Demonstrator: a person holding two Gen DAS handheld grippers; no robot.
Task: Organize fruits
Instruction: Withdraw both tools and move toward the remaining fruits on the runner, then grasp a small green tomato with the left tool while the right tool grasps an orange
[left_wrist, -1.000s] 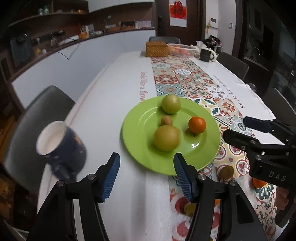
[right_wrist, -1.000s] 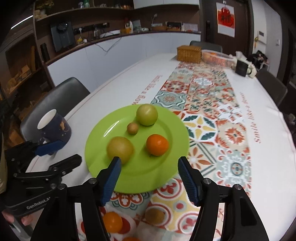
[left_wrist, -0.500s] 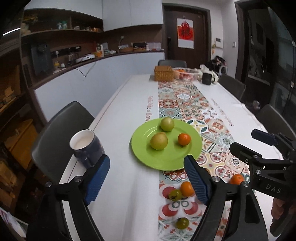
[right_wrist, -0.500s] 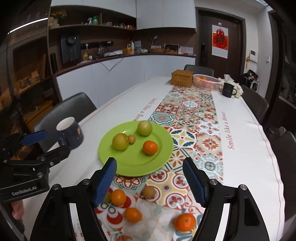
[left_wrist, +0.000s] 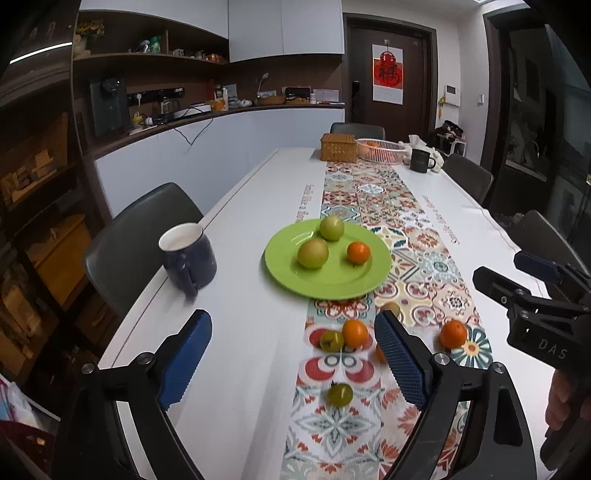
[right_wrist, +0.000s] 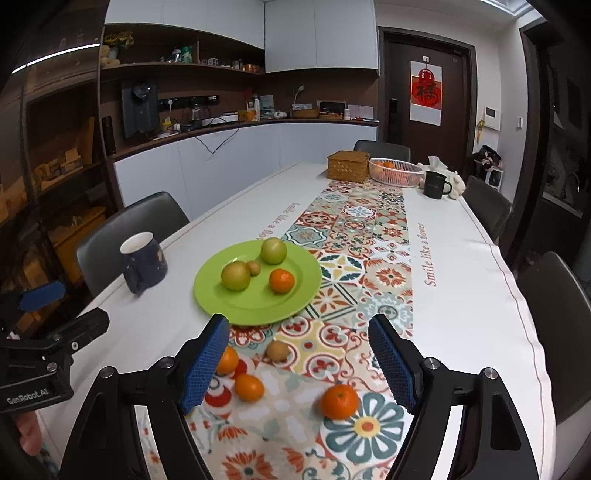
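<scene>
Left tongs (left_wrist: 293, 354) and right tongs (right_wrist: 299, 363) spread, empty, above surface (right_wrist: 461, 295); round fruits on green plate (right_wrist: 240, 306), no long axis.

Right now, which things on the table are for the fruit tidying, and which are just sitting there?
For the job: green plate with four fruits; loose oranges and small green fruits on the runner; both open grippers, left and right.

Just sitting: blue mug, wicker box, white basket, black mug.

Mug (left_wrist: 187, 255) just left of plate (left_wrist: 291, 280)
</scene>
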